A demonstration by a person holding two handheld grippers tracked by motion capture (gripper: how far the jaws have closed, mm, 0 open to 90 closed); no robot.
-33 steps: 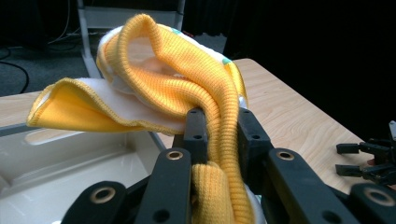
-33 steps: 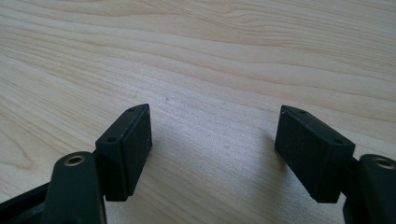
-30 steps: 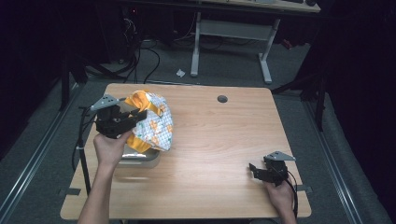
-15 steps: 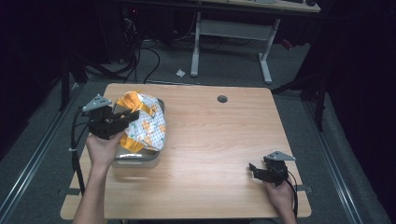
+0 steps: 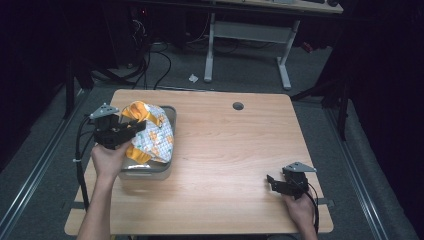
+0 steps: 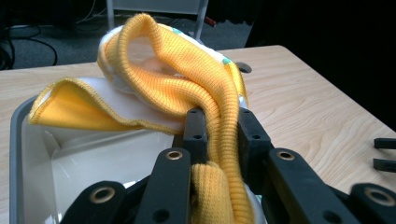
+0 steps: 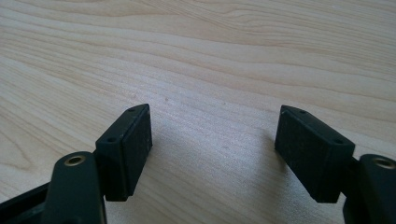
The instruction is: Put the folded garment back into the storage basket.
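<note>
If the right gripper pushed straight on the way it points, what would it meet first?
Most likely just the bare light wooden table top: the open right gripper tilts down at it, with nothing between or ahead of its jaws.

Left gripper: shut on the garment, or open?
Shut: the left gripper pinches the garment's yellow ribbed band between both jaws, above the grey tub.

Right gripper (image 7: 212, 154) with black jaws spread wide, nothing between them, just above light wooden table (image 7: 196, 56)
</note>
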